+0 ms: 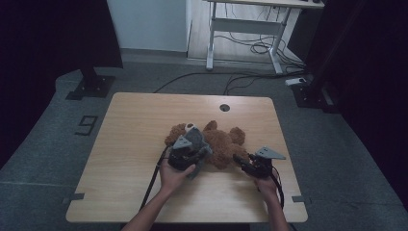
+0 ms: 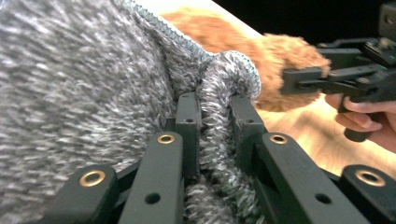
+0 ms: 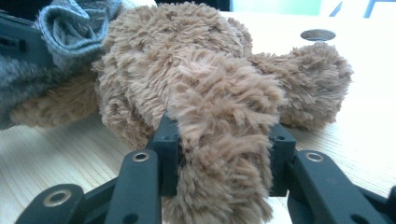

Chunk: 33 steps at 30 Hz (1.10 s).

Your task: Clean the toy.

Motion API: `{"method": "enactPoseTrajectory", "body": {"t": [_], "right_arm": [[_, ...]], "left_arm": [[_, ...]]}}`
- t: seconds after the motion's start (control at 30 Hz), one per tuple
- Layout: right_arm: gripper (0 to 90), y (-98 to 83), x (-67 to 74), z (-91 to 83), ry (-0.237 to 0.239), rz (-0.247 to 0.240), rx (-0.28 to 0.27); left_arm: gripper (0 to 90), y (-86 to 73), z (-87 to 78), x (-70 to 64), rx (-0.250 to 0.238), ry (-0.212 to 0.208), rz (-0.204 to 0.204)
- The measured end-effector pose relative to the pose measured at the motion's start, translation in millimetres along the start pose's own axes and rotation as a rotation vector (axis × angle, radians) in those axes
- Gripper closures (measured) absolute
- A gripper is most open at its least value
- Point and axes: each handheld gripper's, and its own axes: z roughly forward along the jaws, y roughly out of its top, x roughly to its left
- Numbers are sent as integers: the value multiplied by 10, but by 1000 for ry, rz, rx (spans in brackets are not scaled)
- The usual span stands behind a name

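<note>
A brown plush teddy bear (image 1: 223, 143) lies in the middle of the wooden table (image 1: 134, 144). A grey knitted garment (image 1: 198, 139) covers its left part. My left gripper (image 1: 191, 150) is shut on a bunched fold of that grey knit (image 2: 84, 84); in the left gripper view the pinch sits between the left gripper (image 2: 215, 122) jaws. My right gripper (image 1: 239, 159) is shut on one furry limb of the bear (image 3: 224, 107), low at the bear's right side; the right gripper (image 3: 224, 137) jaws press on both sides of it. The right gripper (image 2: 303, 79) also shows far off beside the bear (image 2: 280, 56).
A round cable hole (image 1: 224, 107) sits near the table's far edge. Behind the table stand a white desk frame (image 1: 250, 29) with cables on the floor, and black stands at the left (image 1: 91, 85) and right (image 1: 310, 94). Bare tabletop lies left of the bear.
</note>
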Motion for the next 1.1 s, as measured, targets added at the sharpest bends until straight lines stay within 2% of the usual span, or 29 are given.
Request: {"method": "enactPoseTrajectory", "body": {"t": [0.13,0.43,0.6,0.73,0.8,0.93,1.1], "right_arm": [[588,-1,6,1,1,-1,-2],[588,-1,4,-3,0,0,-1],[588,-2,1,-3,2,-1,0],[588,-1,1,-1,2,-2,1],[588,-3,-2,5,3,-3,0],[588,-5,-3,11,3,1,0],[588,-8,-8,9,4,4,1]], "left_arm": [[764,-22,-152,155,-33,17,-38],[760,-103,-364,410,-56,52,-77],[760,-152,-558,584,-84,89,-110],[761,-137,-721,679,-116,125,-127],[762,-77,-772,689,-137,125,-133],[762,92,-750,611,-148,118,-95],[763,384,-593,526,-139,117,-39]]}}
